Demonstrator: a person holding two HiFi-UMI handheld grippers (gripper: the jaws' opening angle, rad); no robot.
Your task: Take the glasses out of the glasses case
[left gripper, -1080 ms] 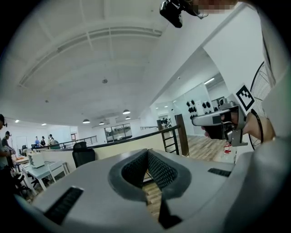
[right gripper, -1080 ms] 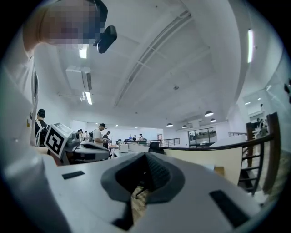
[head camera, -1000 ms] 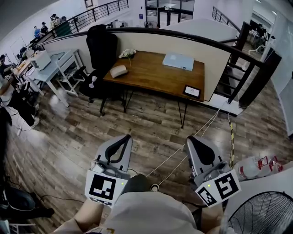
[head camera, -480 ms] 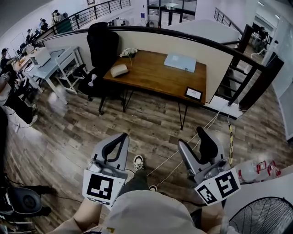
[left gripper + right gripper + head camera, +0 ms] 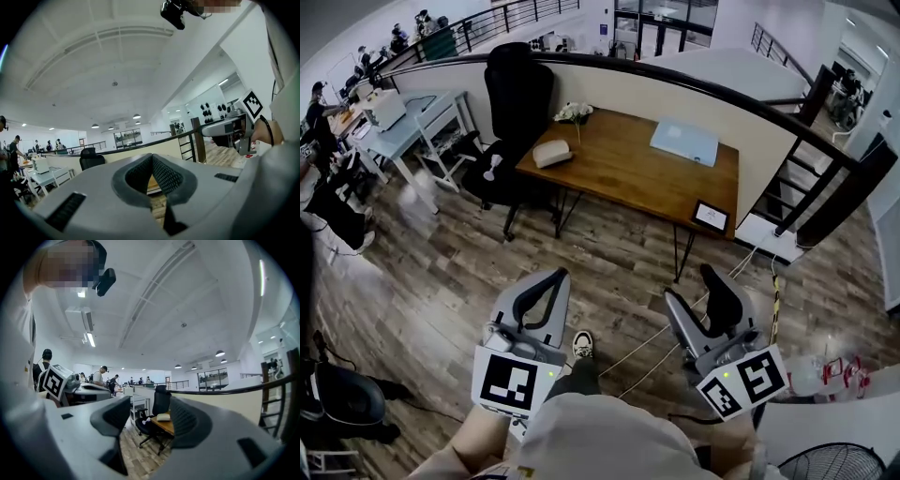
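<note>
Beige, the glasses case (image 5: 551, 153) lies at the wooden table's (image 5: 619, 176) 9 o'clock end, too far off to tell whether it is open. Print on the framed card (image 5: 710, 216) at 4 o'clock is unreadable. Left tongs (image 5: 152, 161) are pinched together, empty; right tongs (image 5: 149, 418) have just been opening and gape wide on nothing, both well apart from the table.
</note>
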